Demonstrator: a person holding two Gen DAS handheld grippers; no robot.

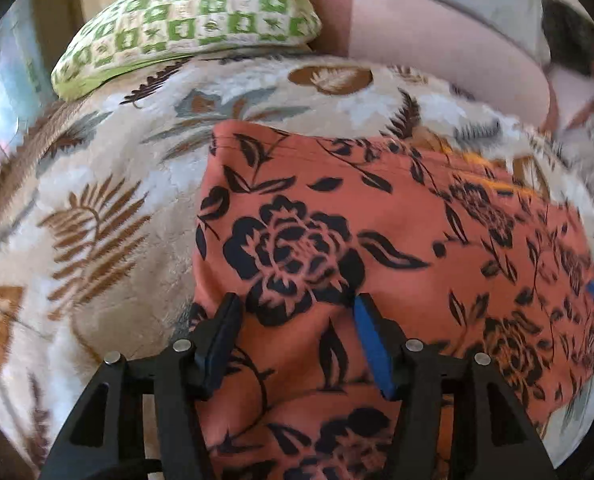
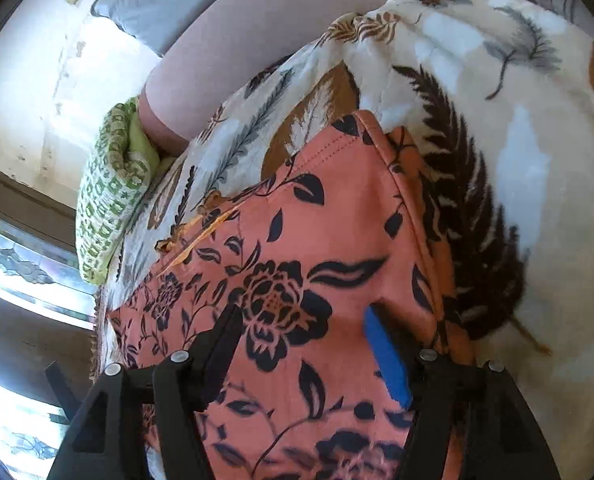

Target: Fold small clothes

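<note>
Nearest in the left wrist view, the left gripper points forward and down over the orange garment, its black fingers spread wide with cloth showing plainly between them; nothing is pinched. One finger carries a blue pad on its inner face, the other is plain black. The right gripper sits in much the same pose over the garment, jaws wide apart and holding nothing, its own blue pad on the right-hand finger.

The garment is a thin, smooth woven cloth, salmon-orange with black roses, leaves and trailing stems. It lies spread flat on the blanket, with a stitched hem along its far edge and a straight folded side in the right wrist view; a few loose orange threads fray from one edge there.

Under it, the blanket is thick and plush, cream with brown fern fronds, grey feathers and rust-coloured leaves.

Farther off, a plump cushion in a green-and-cream check rests on the blanket's far side, also seen in the right view. Beside it lies a smooth pale pink bolster-like form; what it is I cannot tell.
</note>
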